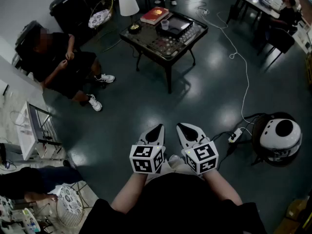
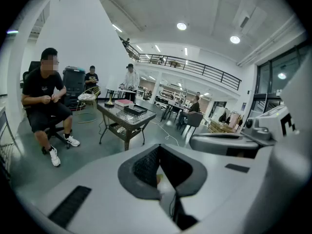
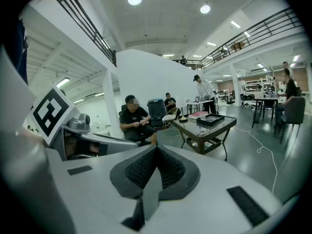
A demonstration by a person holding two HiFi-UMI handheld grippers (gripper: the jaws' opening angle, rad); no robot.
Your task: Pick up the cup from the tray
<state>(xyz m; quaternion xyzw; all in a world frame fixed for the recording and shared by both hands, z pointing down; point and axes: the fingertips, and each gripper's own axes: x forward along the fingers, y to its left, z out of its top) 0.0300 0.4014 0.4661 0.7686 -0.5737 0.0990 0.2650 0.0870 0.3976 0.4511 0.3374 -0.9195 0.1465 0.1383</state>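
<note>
- Left gripper (image 2: 158, 168): jaws together, nothing between the pads.
- Right gripper (image 3: 155, 165): jaws likewise closed and empty.
- In the head view both sit side by side at lower centre, close to the person's body: left gripper (image 1: 156, 130), right gripper (image 1: 189, 130), tips pointing up-frame.
- Cup (image 1: 165, 24) stands at upper centre, at the left edge of the dark tray (image 1: 179, 27) on the low table (image 1: 146, 44). It looks upright, though it is too small to be sure.
- Key relation: the cup lies straight ahead and well apart from both grippers, with open floor between. Neither is clearly nearer; the left lines up slightly better.
- Judgement: walk up first, then open the jaws.
</note>
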